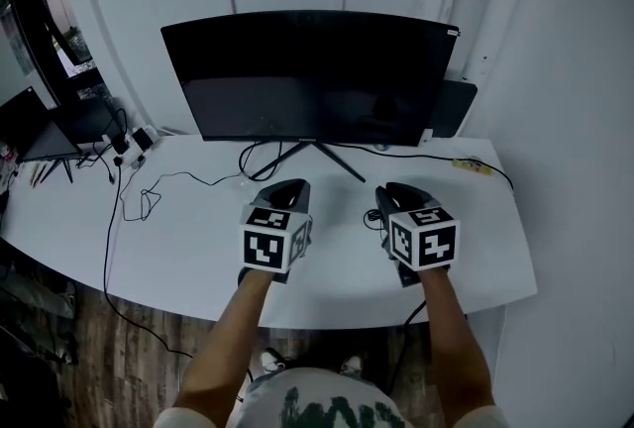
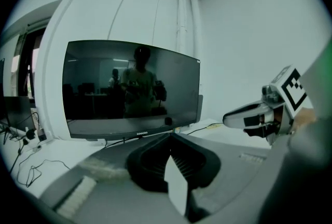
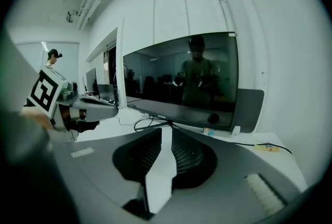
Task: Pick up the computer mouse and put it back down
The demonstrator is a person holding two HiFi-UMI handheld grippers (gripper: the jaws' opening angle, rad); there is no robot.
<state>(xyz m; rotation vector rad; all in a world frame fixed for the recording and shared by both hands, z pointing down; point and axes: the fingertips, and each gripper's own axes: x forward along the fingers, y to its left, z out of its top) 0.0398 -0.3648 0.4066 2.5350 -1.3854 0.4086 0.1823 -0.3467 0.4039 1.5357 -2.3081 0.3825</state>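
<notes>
Jaws of left gripper (image 2: 171,137) met empty; right gripper (image 3: 166,132) jaws stood a slit apart, empty; glossy curved monitor (image 1: 309,74) at twelve o'clock.

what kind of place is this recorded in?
Probably an office or lab workstation. A large curved monitor stands on a long white desk against a plain white wall, and a second screen sits on the desk's far left.
</notes>
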